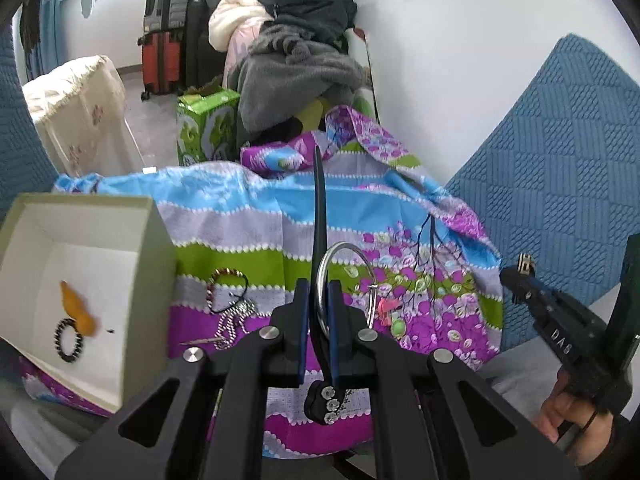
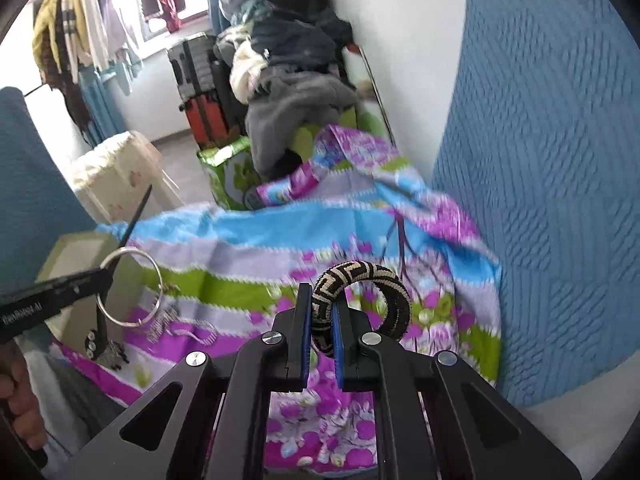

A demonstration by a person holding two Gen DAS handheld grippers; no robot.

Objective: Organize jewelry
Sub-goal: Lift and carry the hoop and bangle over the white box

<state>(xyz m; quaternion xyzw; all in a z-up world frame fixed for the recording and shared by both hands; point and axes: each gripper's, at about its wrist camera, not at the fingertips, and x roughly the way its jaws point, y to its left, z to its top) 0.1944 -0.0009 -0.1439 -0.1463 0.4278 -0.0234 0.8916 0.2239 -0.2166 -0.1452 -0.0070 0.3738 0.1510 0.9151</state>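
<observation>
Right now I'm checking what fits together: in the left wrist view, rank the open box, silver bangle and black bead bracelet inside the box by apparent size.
1. Open box
2. Silver bangle, enlarged by nearness
3. Black bead bracelet

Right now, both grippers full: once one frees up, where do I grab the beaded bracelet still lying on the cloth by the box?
Take the beaded bracelet by its far arc, the dark cord section near the green stripe, coming from above. It lies flat on the floral cloth, so the gripper fingers should straddle the band, one inside the loop. Avoid the near side: a silver chain is tangled there.
</observation>
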